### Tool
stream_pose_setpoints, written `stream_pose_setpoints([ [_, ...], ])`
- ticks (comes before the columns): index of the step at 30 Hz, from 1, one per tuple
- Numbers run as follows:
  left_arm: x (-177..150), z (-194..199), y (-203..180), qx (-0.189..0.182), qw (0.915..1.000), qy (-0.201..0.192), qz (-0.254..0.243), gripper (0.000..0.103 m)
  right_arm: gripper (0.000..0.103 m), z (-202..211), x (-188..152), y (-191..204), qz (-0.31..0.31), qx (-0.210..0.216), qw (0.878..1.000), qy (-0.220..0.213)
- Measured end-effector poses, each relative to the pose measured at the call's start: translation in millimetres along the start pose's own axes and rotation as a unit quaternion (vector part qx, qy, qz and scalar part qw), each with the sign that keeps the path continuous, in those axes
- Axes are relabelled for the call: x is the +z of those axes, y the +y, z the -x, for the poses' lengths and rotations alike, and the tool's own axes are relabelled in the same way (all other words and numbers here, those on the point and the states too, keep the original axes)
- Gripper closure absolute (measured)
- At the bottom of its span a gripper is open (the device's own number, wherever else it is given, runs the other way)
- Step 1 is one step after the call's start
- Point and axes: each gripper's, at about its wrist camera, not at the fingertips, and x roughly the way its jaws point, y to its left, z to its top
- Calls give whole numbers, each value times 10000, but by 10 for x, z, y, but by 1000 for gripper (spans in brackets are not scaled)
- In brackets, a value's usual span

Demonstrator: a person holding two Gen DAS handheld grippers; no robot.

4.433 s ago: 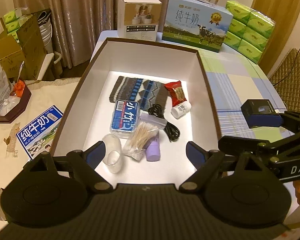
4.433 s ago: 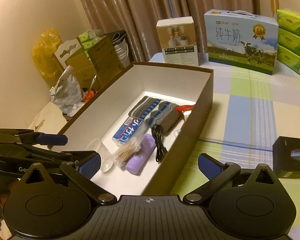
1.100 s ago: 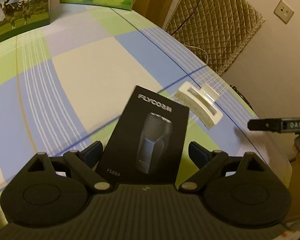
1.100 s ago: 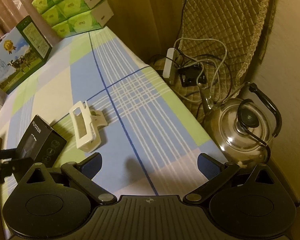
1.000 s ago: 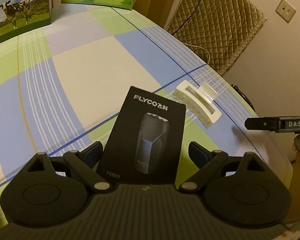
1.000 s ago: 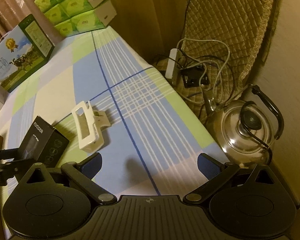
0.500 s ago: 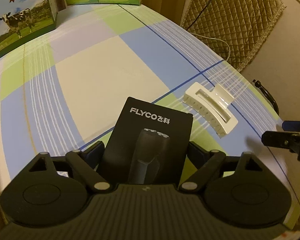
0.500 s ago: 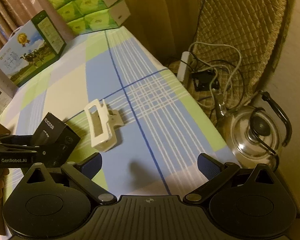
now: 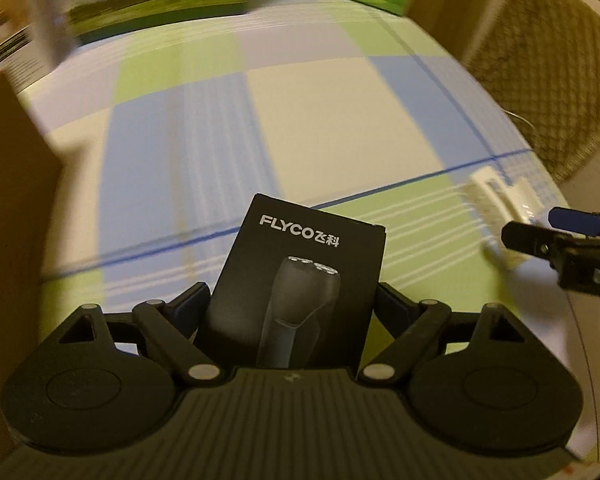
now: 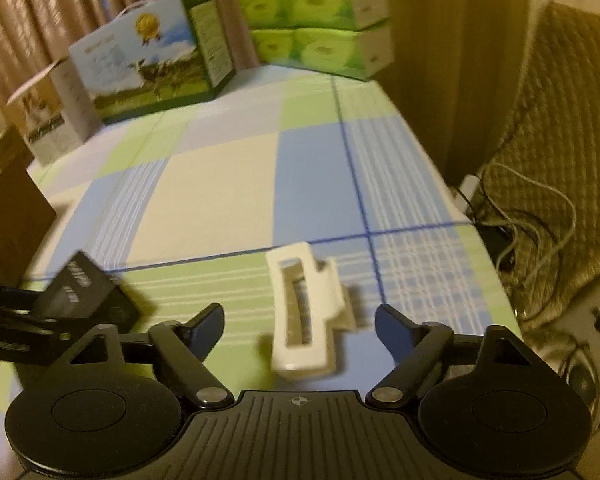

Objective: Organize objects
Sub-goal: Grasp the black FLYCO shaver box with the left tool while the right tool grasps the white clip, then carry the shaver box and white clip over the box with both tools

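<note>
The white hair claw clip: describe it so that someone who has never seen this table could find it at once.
Start at the checked blue, green and cream tablecloth. Near its front right part, between the right tongs, whose jaws are closing without touching it, lies the white hair claw clip. It is the only pale, toothed, open-framed thing; its neighbour is a black shaver box.

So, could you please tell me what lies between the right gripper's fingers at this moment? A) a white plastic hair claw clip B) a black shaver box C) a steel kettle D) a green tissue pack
A: in the right wrist view the white plastic hair claw clip lies on the checked tablecloth between the right gripper fingers, whose jaws are closing but do not yet press on it.
</note>
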Motion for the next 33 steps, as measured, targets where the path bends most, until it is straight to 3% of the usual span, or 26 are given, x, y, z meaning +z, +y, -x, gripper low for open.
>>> stream_pose_setpoints([
  [6,-168,110,191,222,9988,9,435,17,63,-152,15,75,367,-55,9993,95],
  [13,-388,242,233,314,9975,47,636,17,65,-16,-150,215,594,220,9977,230],
  [19,-653,390,214,404,9969,111,661,25,65,226,-451,436,758,561,9948,397],
  [27,-1036,616,184,377,9964,182,737,26,65,518,-839,685,1114,945,9873,625],
  [33,-1300,779,95,315,9964,287,739,26,65,607,-969,768,1265,933,9851,695],
])
